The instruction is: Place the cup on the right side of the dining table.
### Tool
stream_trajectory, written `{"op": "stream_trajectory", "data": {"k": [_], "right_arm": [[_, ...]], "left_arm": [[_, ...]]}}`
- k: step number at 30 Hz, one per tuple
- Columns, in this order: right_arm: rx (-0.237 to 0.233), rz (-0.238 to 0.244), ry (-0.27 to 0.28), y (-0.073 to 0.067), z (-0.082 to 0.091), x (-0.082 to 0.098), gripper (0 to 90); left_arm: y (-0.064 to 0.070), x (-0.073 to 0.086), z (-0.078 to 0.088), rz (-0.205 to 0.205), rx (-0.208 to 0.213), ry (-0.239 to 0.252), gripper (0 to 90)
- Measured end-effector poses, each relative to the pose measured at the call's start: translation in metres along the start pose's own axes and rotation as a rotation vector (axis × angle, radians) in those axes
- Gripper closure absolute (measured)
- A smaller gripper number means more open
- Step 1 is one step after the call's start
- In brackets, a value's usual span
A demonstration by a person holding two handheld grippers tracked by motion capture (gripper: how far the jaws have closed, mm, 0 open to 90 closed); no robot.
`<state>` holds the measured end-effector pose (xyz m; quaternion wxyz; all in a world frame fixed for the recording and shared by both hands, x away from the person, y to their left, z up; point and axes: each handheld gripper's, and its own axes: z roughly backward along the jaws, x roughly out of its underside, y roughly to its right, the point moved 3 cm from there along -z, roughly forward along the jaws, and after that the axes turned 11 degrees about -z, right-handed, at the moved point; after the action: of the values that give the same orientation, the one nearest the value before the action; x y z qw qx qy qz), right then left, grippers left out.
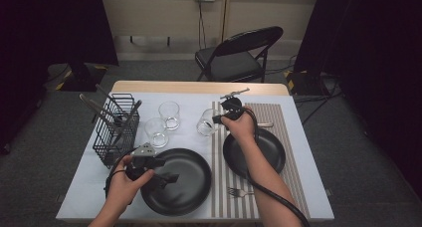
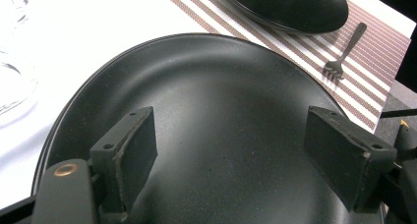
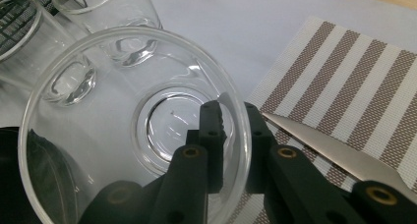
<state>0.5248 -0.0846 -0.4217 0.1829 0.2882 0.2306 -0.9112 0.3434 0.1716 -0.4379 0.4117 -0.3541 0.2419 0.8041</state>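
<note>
Where the right claw (image 3: 230, 117) clamps a glass (image 3: 123, 130) rim, knife (image 3: 344, 153) half hidden, left claw (image 2: 236, 150) released over plate (image 2: 206, 86).

The held glass (image 3: 133, 130) is clear and smooth, glossy along its rim, like the 2 other glasses (image 1: 163, 123) – all transparent. The large plate (image 2: 221, 111) is black with a matt, finely speckled finish. The placemat (image 3: 354, 81) is woven cloth in brown and white stripes. Knife (image 3: 339, 153) and fork (image 2: 342, 52) are shiny metal – the basket (image 1: 117, 132) is black wire
</note>
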Motion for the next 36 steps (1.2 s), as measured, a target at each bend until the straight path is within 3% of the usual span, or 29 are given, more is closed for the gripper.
{"op": "stream_trajectory", "data": {"k": [15,36], "right_arm": [[0.03,-0.037,0.007,0.015,0.005,0.002,83.1],[0.068,-0.049,0.0,0.027,0.008,0.006,83.3]], "left_arm": [[0.0,0.0,0.0,0.005,-0.001,0.001,20.3],[-0.002,0.002,0.0,0.006,-0.005,-0.006,20.3]]}}
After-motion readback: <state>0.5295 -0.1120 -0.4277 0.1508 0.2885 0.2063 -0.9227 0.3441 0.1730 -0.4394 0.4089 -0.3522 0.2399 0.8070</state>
